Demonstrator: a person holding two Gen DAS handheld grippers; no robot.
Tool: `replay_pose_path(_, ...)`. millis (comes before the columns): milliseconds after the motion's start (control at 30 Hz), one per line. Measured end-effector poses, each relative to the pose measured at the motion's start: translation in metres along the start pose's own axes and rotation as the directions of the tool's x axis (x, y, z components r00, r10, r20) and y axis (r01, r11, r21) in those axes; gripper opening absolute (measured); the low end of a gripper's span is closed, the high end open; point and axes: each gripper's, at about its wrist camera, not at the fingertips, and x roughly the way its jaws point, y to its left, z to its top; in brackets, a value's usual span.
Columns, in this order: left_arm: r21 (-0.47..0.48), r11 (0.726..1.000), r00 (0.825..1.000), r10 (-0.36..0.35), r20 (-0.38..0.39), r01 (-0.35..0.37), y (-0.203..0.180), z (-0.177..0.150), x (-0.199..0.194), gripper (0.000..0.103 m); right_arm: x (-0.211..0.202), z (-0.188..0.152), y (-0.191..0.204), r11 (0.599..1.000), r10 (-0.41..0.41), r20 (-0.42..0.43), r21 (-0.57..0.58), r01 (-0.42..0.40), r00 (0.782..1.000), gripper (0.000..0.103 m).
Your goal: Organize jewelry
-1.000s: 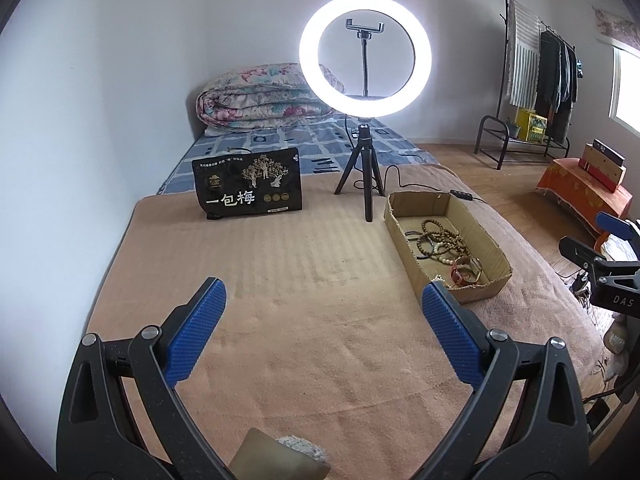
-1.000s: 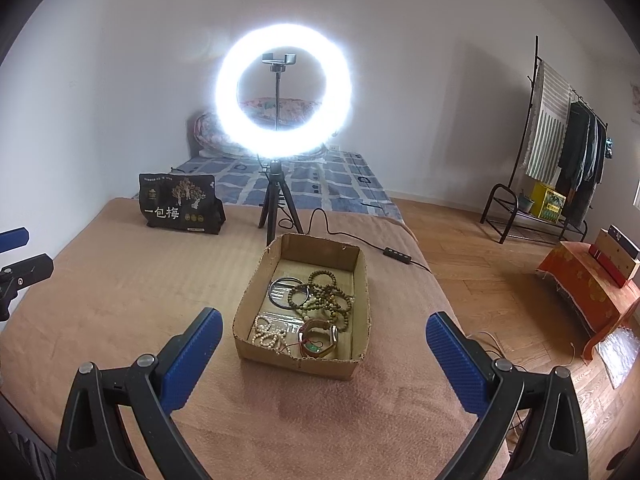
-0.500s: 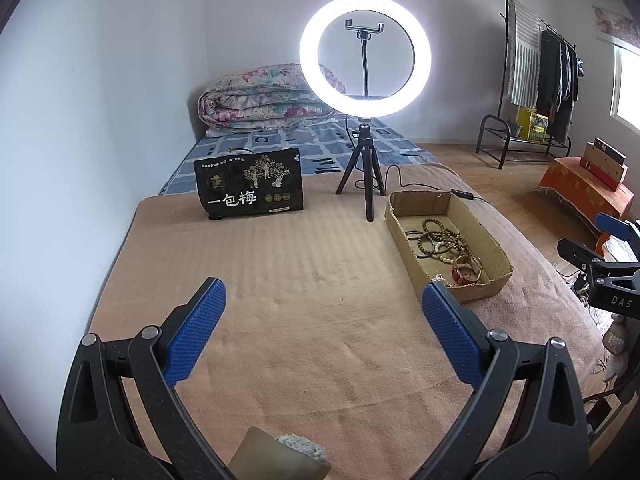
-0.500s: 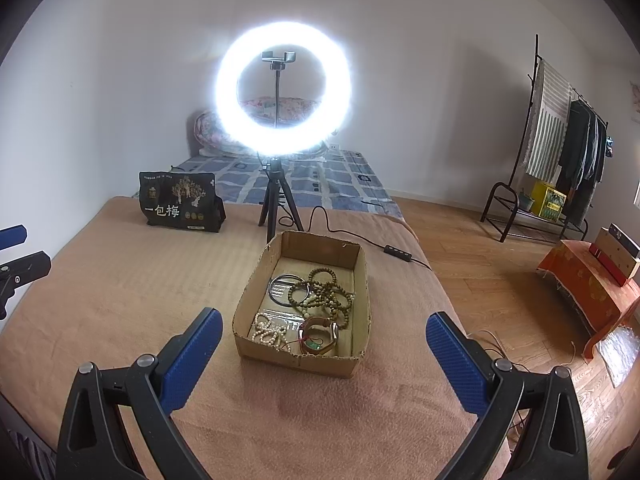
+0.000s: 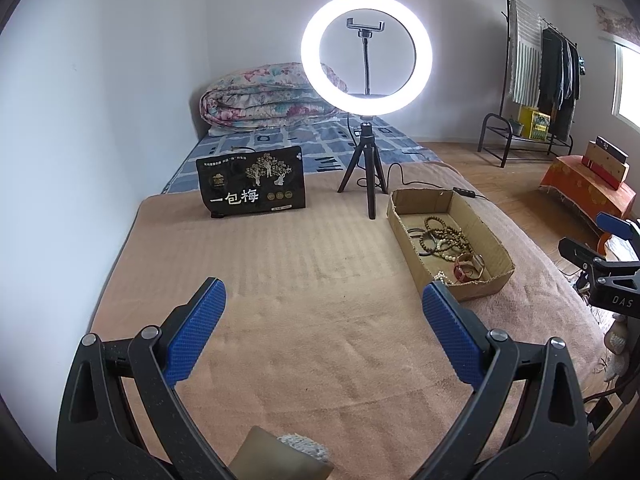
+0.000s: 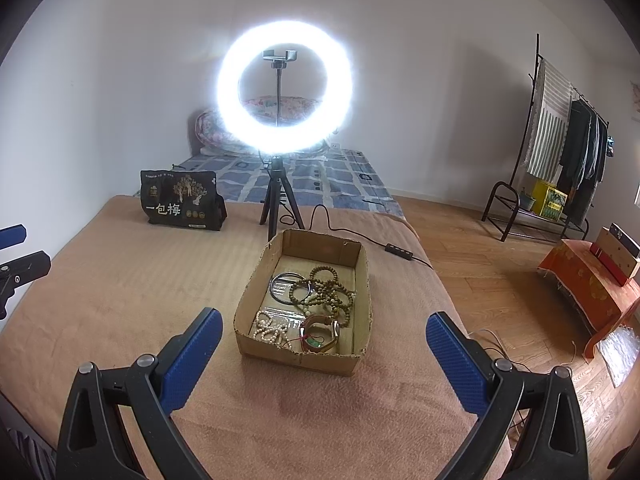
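A shallow cardboard box (image 6: pixel 362 276) (image 5: pixel 496 248) lies on the tan blanket. Inside it are brown bead bracelets (image 6: pixel 326 294) (image 5: pixel 442 236), a metal bangle (image 6: pixel 284 286), a pale bead string (image 6: pixel 270 328) and a reddish cuff (image 6: pixel 320 334) (image 5: pixel 468 270). My right gripper (image 6: pixel 324 344) hangs open just short of the box, which sits between its blue pads. My left gripper (image 5: pixel 322 320) is open over bare blanket, with the box to its right. Both hold nothing. The right gripper (image 5: pixel 612 248) shows at the left wrist view's right edge.
A lit ring light on a black tripod (image 6: pixel 280 200) (image 5: pixel 366 176) stands behind the box, its cable (image 6: pixel 360 240) trailing right. A black printed pouch (image 5: pixel 252 188) (image 6: pixel 182 200) stands at the back left. A folded quilt (image 5: pixel 264 100), clothes rack (image 6: pixel 560 152) and orange stool (image 6: pixel 592 292) lie beyond.
Both views have barely shifted; the box sits a touch lower and nearer in the right wrist view. Both grippers stay open.
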Motion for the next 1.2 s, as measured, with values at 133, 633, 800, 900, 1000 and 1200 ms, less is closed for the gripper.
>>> replay_pose_path(133, 0.001, 1.000, 1.000, 0.005, 0.001, -0.005, 0.0012, -0.0011, -0.0003, 0.100, -0.0001, 0.0001, 0.0001, 1.000, 0.000, 0.000, 0.000, 0.000, 1.000, 0.103)
replay_pose_path(633, -0.005, 1.000, 1.000, 0.015, -0.008, -0.015, 0.0053, -0.0032, 0.0025, 0.100, 0.0022, -0.0053, 0.0010, 1.000, 0.010, -0.005, -0.002, -0.010, 1.000, 0.103)
replay_pose_path(800, -0.003, 1.000, 1.000, 0.020, -0.005, -0.020, 0.0063, -0.0037, 0.0025, 0.100, 0.0024, -0.0054, 0.0005, 1.000, 0.015, -0.007, -0.003, -0.015, 1.000, 0.103)
replay_pose_path(900, -0.005, 1.000, 1.000, 0.020, -0.004, -0.020, 0.0080, -0.0041, 0.0029, 0.100, 0.0022, -0.0059, 0.0005, 1.000, 0.019, -0.008, -0.006, -0.019, 1.000, 0.103)
replay_pose_path(1000, -0.003, 1.000, 1.000, 0.026, -0.002, -0.026, 0.0079, -0.0044, 0.0025, 0.100, 0.0029, -0.0057, 0.0000, 1.000, 0.019, -0.010, -0.007, -0.020, 1.000, 0.103)
replay_pose_path(1200, -0.002, 0.999, 0.999, 0.034, 0.011, -0.034, 0.0098, -0.0052, 0.0017, 0.100, 0.0030, -0.0060, 0.0004, 1.000, 0.023, -0.014, -0.006, -0.023, 1.000, 0.103)
